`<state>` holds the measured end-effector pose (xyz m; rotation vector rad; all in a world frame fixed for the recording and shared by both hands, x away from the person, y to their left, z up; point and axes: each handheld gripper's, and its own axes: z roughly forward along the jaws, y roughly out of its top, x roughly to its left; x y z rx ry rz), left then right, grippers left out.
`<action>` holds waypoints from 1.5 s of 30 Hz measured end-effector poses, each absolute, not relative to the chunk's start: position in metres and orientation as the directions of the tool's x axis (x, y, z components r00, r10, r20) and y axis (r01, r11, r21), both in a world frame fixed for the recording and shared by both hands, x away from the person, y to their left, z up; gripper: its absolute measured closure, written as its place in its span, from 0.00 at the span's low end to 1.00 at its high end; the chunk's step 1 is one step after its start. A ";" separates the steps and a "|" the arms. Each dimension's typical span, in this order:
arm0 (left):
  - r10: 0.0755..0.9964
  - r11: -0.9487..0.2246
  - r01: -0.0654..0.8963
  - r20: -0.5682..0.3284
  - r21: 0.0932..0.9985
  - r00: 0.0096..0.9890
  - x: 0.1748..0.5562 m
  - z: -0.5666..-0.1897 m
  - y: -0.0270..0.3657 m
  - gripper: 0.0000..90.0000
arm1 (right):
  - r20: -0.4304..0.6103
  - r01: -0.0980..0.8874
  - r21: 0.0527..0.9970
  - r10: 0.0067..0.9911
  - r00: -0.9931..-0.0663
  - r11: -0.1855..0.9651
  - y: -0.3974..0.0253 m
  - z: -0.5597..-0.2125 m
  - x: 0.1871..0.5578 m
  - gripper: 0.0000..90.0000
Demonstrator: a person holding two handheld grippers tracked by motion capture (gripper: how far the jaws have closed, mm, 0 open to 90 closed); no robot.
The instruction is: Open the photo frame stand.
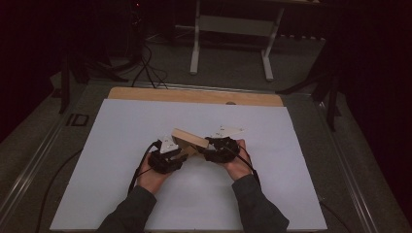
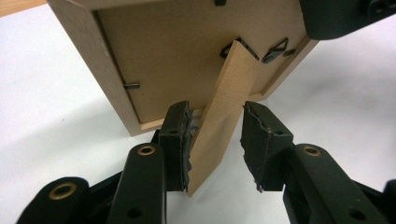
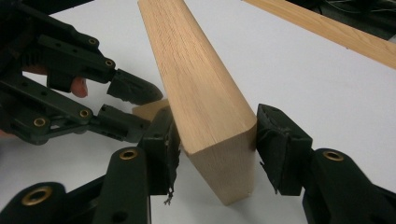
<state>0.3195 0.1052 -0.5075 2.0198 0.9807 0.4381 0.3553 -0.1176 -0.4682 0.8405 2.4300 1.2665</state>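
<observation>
A light wooden picture frame [image 1: 189,140] is held tilted above the white sheet, between both grippers. In the left gripper view its brown backing board [image 2: 187,51] faces me, and the fold-out stand leg [image 2: 224,107] swings out from it. My left gripper [image 2: 215,144] is open around that leg: the left pad touches it and the right pad stands clear. My right gripper [image 3: 212,149] is shut on the frame's thick wooden edge [image 3: 201,88]. The left gripper [image 3: 140,109] shows behind the frame in the right gripper view.
A white sheet [image 1: 145,194] covers the table, with a wooden strip [image 1: 194,95] along its far edge. Beyond the table stands a white desk frame [image 1: 194,48] on a dark floor with cables [image 1: 145,68].
</observation>
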 end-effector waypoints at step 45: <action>0.777 -0.331 0.468 -0.044 0.819 0.628 0.310 -0.498 0.120 0.66 | 0.006 0.347 0.811 0.585 -0.811 0.471 -0.119 -0.474 0.336 0.35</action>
